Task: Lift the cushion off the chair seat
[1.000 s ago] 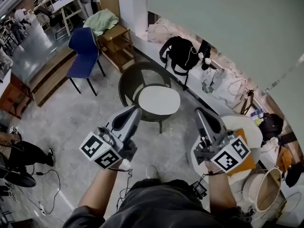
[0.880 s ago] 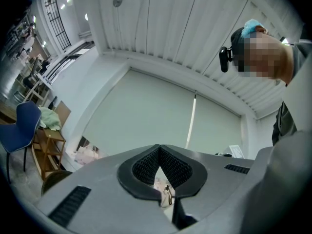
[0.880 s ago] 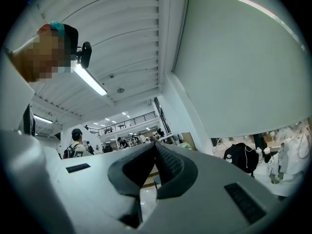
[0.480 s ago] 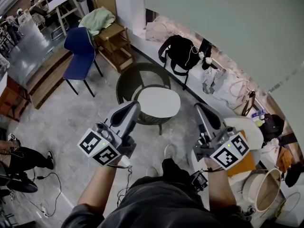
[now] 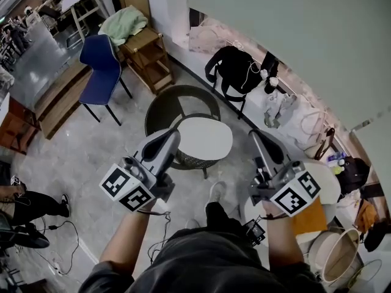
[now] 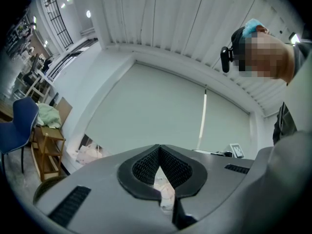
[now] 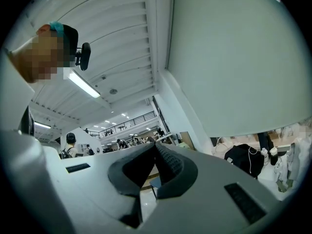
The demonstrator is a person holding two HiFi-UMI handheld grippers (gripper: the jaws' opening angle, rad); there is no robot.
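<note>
Overhead, held grey left gripper (image 5: 173, 133) and grey right gripper (image 5: 253, 133) with jaws pressed together, empty, flanking white oval cushion (image 5: 204, 138) on dark round wicker chair (image 5: 177, 96).

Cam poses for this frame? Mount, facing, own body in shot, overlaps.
Head view: on the person's head, looking steeply down at the white cushion on the wicker chair; shows both forearms, left gripper and right gripper.
Left gripper view: rides the left gripper, faces roughly level along its shut jaws toward the pale blind; the person's head shows upper right.
Right gripper view: rides the right gripper, roughly level along shut jaws; head upper left.
Shared: blue chair in head and left gripper views; black bag in head and right gripper views.
</note>
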